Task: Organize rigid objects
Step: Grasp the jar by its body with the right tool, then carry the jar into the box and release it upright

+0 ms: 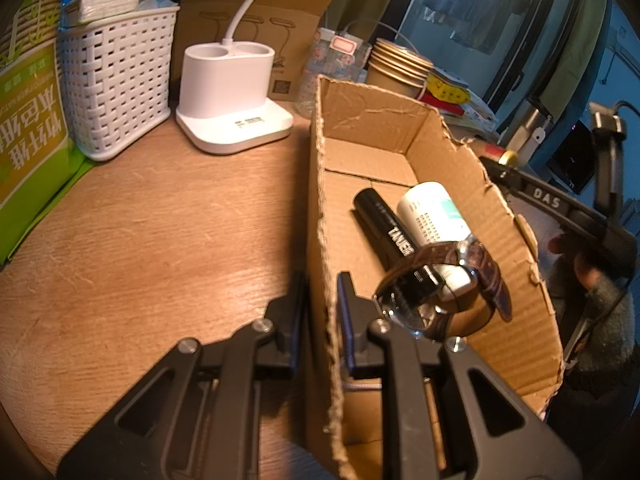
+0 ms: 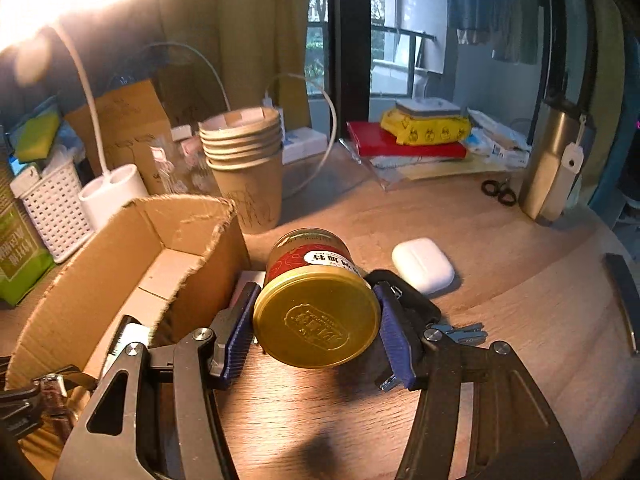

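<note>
my right gripper (image 2: 316, 322) is clamped on the tin (image 2: 316, 300); left gripper (image 1: 320, 320) pinches the box (image 1: 400, 128) wall. lift tin clear over rim w/o tilting, then drop in.

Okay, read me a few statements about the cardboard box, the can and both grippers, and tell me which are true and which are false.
1. The left gripper pinches the cardboard box wall. True.
2. The right gripper holds the white earbud case. False: it grips the gold-lidded can; the case lies on the table.
3. A wristwatch lies in the box. True.
4. The box is empty. False: it also holds a black tube and a white bottle.
</note>
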`<state>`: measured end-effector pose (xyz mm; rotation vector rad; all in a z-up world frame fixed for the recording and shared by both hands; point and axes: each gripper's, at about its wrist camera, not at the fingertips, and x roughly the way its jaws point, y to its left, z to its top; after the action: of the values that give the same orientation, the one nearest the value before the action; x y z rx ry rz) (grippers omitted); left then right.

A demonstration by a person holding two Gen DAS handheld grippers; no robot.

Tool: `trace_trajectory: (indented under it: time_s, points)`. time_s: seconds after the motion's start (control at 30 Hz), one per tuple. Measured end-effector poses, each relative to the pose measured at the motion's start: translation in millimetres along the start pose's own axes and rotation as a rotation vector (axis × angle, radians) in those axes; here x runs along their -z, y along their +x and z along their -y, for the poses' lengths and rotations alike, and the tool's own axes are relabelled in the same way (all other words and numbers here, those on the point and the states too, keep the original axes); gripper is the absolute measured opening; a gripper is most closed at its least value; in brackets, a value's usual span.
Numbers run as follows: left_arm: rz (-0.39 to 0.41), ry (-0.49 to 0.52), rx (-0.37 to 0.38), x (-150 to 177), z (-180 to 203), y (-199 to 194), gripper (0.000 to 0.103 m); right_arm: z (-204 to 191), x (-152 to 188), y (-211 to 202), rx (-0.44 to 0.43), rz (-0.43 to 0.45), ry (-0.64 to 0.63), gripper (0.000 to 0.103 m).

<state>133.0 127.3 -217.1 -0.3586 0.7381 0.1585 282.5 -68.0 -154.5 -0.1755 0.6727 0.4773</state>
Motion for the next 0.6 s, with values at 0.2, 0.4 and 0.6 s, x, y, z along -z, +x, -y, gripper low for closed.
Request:
trace_trajectory:
  time_s: [0.2, 0.4, 0.6]
  points:
    - [0.0, 0.0, 0.0, 0.0, -0.1, -0.1, 0.017, -9.6, -8.4, -22.7, -0.019, 0.047, -0.009, 0.06]
    - [0.0, 0.0, 0.0, 0.0, 0.0, 0.0, 0.017, -25.4, -17.8, -43.5, -0.038, 0.092, -0.04, 0.06]
    - [0.0, 0.0, 0.0, 0.0, -0.1, 0.0, 0.017, -44.3, -22.0, -56.0, -0.071, 0.115, -0.069, 0.06]
